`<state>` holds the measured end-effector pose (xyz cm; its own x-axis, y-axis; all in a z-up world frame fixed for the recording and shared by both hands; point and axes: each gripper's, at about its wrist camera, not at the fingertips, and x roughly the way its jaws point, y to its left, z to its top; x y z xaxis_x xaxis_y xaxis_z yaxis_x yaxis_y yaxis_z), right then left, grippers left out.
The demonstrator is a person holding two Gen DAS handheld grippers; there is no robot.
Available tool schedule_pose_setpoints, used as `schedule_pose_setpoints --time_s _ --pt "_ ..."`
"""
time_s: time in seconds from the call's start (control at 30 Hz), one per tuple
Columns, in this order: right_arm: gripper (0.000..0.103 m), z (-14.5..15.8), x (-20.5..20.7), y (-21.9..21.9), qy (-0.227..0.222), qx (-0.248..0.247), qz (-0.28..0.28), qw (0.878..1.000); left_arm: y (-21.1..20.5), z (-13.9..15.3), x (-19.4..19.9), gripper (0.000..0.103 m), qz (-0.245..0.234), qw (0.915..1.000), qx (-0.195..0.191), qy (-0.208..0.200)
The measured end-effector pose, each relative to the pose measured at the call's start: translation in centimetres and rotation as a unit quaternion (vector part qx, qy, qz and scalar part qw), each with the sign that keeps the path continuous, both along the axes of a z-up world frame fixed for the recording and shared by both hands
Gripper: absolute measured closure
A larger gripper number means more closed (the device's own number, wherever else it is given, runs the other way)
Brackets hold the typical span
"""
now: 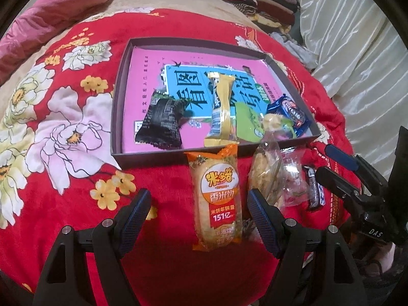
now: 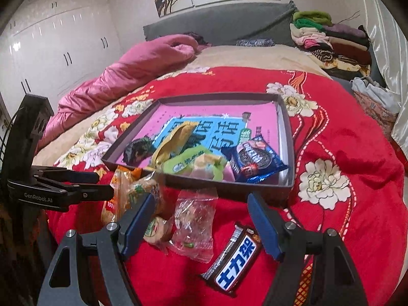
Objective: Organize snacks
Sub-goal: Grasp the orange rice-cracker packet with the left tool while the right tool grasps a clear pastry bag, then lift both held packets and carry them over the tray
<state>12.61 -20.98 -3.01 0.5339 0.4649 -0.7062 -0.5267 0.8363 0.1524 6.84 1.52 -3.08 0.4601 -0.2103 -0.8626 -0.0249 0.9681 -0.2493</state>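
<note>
A dark shallow box with a pink liner lies on the red flowered blanket. It holds a black packet, a gold packet, a green packet and a blue cookie packet. In front of the box lie an orange rice-cracker pack, a clear biscuit bag, a clear candy packet and a chocolate bar. My left gripper hangs open above the orange pack. My right gripper stands open over the clear packet and the bar.
A pink quilt is bunched along the bed's left side. Folded clothes are stacked at the headboard's right, with a pale curtain beside them. White wardrobes line the left wall.
</note>
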Motion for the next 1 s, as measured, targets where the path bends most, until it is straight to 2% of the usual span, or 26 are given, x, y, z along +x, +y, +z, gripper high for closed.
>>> schedule_pose_setpoints --time_s 0.33,0.63,0.7,0.87,0.93,1.0 --pt "0.028 -2.6 0.9 0.9 0.049 -0.022 -0.002 0.999 -0.3 -1.4 0.2 0.024 0.006 0.9999 0.005 0.015" --pt "0.049 -4.0 1.7 1.9 0.062 -0.040 0.009 0.997 -1.0 -1.8 0.8 0.024 0.002 0.9998 0.015 0.009" --pt "0.056 -4.2 1.7 2.3 0.059 -0.049 0.015 0.997 -1.1 -1.9 0.9 0.025 0.003 0.9999 0.013 0.010" --pt "0.060 -4.5 1.9 3.0 0.058 -0.061 0.023 0.996 -1.5 -2.3 1.2 0.042 0.003 0.9999 0.009 0.014" --pt "0.061 -4.4 1.9 2.9 0.058 -0.056 0.024 0.996 -1.8 -2.5 1.3 0.055 -0.001 0.9999 0.008 0.015" --pt "0.062 -4.3 1.8 2.8 0.057 -0.052 0.026 0.997 -1.9 -2.7 1.4 0.062 -0.006 0.9999 0.004 0.015"
